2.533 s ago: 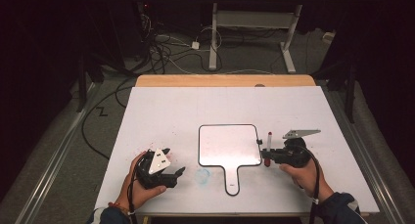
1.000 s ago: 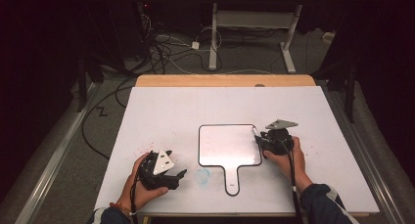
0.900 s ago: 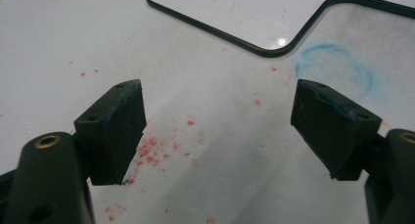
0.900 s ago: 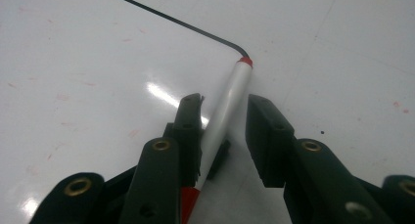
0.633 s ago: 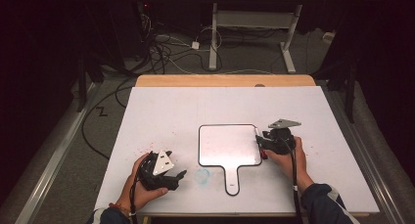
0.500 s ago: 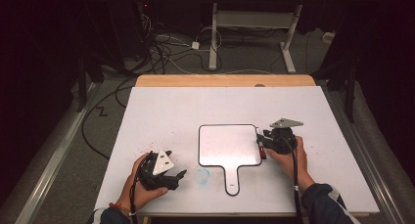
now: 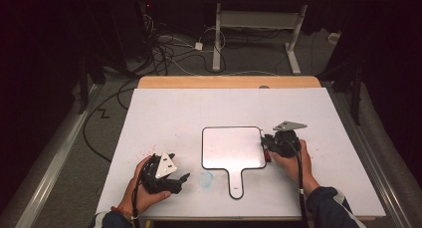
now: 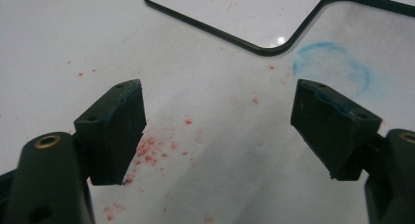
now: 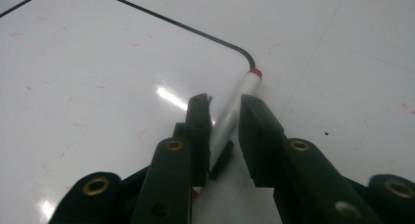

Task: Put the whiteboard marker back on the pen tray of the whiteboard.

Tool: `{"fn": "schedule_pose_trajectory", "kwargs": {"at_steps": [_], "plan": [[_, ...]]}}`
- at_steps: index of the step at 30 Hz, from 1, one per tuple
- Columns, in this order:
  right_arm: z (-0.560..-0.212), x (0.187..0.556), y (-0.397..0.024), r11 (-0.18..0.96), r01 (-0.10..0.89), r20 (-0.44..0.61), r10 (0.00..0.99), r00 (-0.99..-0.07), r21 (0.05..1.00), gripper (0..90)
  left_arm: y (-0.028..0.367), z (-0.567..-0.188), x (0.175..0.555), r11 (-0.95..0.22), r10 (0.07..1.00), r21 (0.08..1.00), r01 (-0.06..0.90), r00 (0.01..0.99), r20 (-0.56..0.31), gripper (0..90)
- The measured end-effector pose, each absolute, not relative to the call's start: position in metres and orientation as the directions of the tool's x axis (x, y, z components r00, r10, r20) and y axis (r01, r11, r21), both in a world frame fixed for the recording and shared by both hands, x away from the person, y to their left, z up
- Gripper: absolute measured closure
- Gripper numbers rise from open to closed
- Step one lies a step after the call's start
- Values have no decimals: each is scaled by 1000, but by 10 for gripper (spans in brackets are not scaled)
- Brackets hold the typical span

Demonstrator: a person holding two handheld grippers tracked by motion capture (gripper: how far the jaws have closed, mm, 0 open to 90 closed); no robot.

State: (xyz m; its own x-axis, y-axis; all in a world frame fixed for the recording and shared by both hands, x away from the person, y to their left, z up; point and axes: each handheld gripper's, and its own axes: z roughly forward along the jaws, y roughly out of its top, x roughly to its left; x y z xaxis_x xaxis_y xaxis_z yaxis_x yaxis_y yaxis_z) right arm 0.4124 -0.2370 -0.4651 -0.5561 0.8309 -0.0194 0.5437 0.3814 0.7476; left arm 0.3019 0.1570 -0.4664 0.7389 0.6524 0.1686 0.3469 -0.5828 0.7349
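A paddle-shaped whiteboard point(image 7: 231, 148) with a black rim lies flat on the white table, its handle toward the person. At its right edge, my right gripper point(image 7: 266, 147) has just been closing its jaws on a marker point(image 7: 266, 153). In the right gripper view that white marker point(image 9: 235, 106) sits between the pads, and its red end rests by the board's point(image 9: 98, 62) rounded corner. My left gripper point(image 7: 180, 183) rests near the front left of the table. Its jaws point(image 8: 220, 101) stand wide open over bare table, with the board's rim point(image 8: 254, 48) ahead.
A blue ring smear point(image 7: 206, 178) and red specks point(image 7: 149, 153) mark the table cover point(image 7: 199, 108) left of the board's handle. The table's wooden far edge point(image 7: 229, 82) runs along the back. Beyond it are cables point(image 7: 169, 54) and a desk frame point(image 7: 259, 24) on the floor.
The right gripper has moved from right of the whiteboard to its right edge with the marker. Over the last second it has held still. The left gripper has not moved.
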Motion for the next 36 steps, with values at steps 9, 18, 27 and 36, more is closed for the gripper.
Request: {"fn": "schedule_pose_trajectory", "kwargs": {"at_steps": [9, 18, 27, 36], "plan": [[-455, 407, -243, 382, 477, -30, 804, -593, 791, 900, 157, -466, 302, -584, 651, 735, 344, 740, 170, 199], [-461, 407, -244, 427, 505, -27, 783, -622, 750, 900, 156, -466, 302, -588, 647, 732, 344, 743, 171, 199], [-461, 405, -243, 439, 498, -48, 784, -619, 748, 900, 157, -466, 302, -585, 647, 736, 341, 744, 170, 200], [-446, 394, -246, 428, 422, -70, 763, -642, 799, 858, 158, -465, 302, -581, 651, 739, 340, 739, 172, 199]]}}
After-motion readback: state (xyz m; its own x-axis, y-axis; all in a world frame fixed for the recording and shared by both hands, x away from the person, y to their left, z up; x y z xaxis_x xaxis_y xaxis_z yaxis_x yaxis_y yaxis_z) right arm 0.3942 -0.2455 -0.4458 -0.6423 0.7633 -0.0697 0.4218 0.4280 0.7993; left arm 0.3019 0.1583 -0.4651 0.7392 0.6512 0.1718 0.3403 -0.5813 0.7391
